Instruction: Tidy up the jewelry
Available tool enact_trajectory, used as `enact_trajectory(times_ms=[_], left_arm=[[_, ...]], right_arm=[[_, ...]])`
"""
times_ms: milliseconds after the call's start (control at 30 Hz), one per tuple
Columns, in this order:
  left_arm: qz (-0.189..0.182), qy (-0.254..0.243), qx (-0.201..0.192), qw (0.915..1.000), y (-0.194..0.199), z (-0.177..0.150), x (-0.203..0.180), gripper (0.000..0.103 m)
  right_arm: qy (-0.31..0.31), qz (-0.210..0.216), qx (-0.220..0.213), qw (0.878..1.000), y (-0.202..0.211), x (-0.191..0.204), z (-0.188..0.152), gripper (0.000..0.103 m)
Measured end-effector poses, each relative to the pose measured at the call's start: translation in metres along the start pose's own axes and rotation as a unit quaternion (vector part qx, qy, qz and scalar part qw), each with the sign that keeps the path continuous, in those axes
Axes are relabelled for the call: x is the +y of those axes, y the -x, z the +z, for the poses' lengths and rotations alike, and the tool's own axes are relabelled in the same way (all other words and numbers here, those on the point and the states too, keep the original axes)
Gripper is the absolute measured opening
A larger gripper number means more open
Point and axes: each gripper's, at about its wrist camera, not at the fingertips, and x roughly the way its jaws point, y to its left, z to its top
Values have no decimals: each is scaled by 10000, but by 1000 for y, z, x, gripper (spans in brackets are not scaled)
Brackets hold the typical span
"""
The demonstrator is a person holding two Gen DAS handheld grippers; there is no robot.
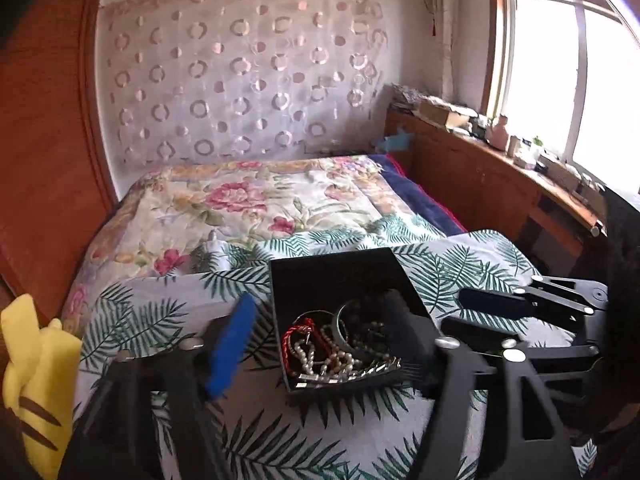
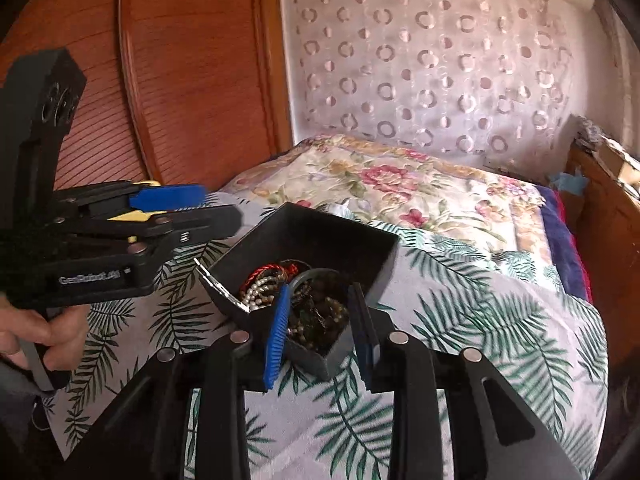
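An open black box [image 1: 332, 276] sits on a palm-leaf cloth [image 1: 168, 320] on the bed. It holds a tangle of jewelry: pearl strands [image 1: 320, 360], a red cord bracelet [image 1: 296, 332], a grey bangle [image 1: 346, 334] and dark beads [image 2: 320, 316]. My left gripper [image 1: 320, 300] is open wide. Its blue pad is left of the box and its black finger [image 1: 404, 332] stands over the box's right side. My right gripper [image 2: 320, 290] is open, with the box's near corner [image 2: 320, 356] between its fingers and gaps beside the pads. Each gripper shows in the other's view: the right gripper [image 1: 456, 310], the left gripper [image 2: 216, 206].
A yellow plush toy [image 1: 32, 368] lies at the bed's left edge beside a wooden wardrobe [image 2: 180, 80]. A floral quilt [image 1: 248, 200] covers the bed beyond the box. A cluttered wooden ledge [image 1: 500, 148] runs under the window on the right. A hand [image 2: 40, 340] holds the left gripper's handle.
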Motion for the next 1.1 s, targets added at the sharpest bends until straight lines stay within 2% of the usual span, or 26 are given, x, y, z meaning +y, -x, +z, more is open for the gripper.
enact_trajectory(times_ms=[33,100,167,233,367,567,767,1100], left_arm=[[23,8,-29,10000,4,-3,0,74],[162,-32,-128,9998,17,-10,-3,88],[314,-53,-250,9992,31,-18,-5,94],[371,10,-324,9988,45,-26,-6,95],[430,38,-405,9982,68,-41,-9,95],[692,-80,-459,9965,96,-60,-16,95],[761,31,-472,9960,113,-75,-16,95],[788,94,-428,9959,119,-91,-15,95]], right_arm=[[-54,-61,-63,9999,6,0,-3,39],[-191,-183,-215,9994,22,0,-12,54],[-298,-269,-325,9987,36,3,-21,57],[-417,-420,-442,9973,52,7,-30,61],[-633,-629,-711,9935,79,11,-46,79],[-846,-857,-934,9883,108,15,-72,94],[-926,-995,-1046,9852,123,14,-81,100],[-946,-1133,-1144,9824,131,13,-83,100]])
